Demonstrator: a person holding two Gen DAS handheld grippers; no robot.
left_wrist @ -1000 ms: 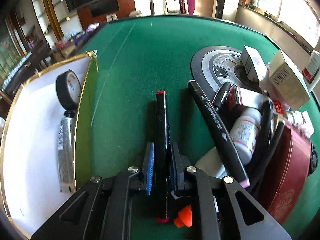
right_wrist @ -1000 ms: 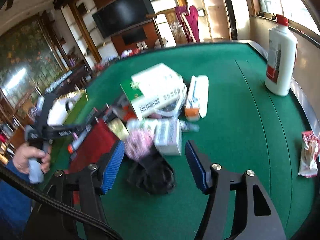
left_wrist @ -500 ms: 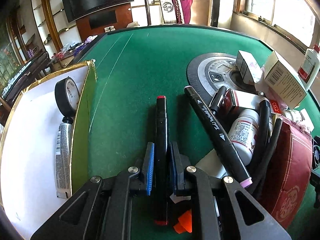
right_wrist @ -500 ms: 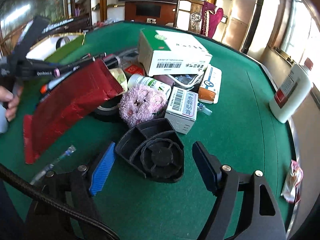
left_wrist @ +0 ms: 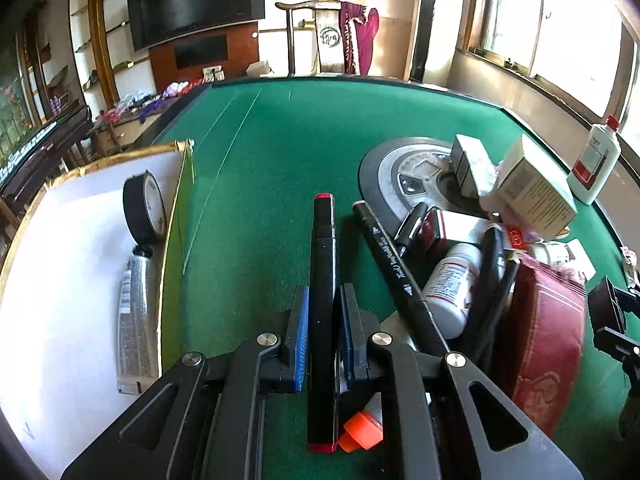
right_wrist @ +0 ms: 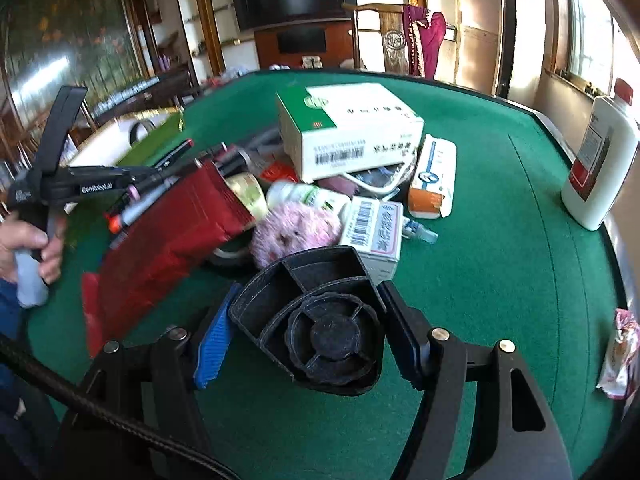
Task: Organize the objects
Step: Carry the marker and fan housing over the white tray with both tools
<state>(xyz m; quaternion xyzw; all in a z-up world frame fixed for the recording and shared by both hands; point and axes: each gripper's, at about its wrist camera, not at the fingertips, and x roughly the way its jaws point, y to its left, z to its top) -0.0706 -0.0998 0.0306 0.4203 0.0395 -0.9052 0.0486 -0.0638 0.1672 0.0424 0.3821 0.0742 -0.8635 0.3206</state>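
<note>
My left gripper (left_wrist: 324,320) is shut on a black marker (left_wrist: 323,264) with red ends, held lengthwise over the green felt table (left_wrist: 280,140). Left of it lies an open white box (left_wrist: 60,280) with a gold rim, holding a black tape roll (left_wrist: 144,208) and a silver tube (left_wrist: 134,320). My right gripper (right_wrist: 308,340) is closing on a black fan-shaped plastic part (right_wrist: 320,320); both pads touch its sides. Behind that part sits the pile of clutter.
The pile holds a red pouch (right_wrist: 168,236), a pink fluffy ball (right_wrist: 296,232), a green-and-white carton (right_wrist: 348,128), small boxes, a pill bottle (left_wrist: 448,284) and a second black marker (left_wrist: 396,272). A white bottle (right_wrist: 596,160) stands far right; a snack packet (right_wrist: 620,356) lies near the edge.
The right gripper swung from the clutter onto the black fan-shaped part and its jaws have narrowed around it. The left gripper kept its hold on the marker and tilted up slightly.
</note>
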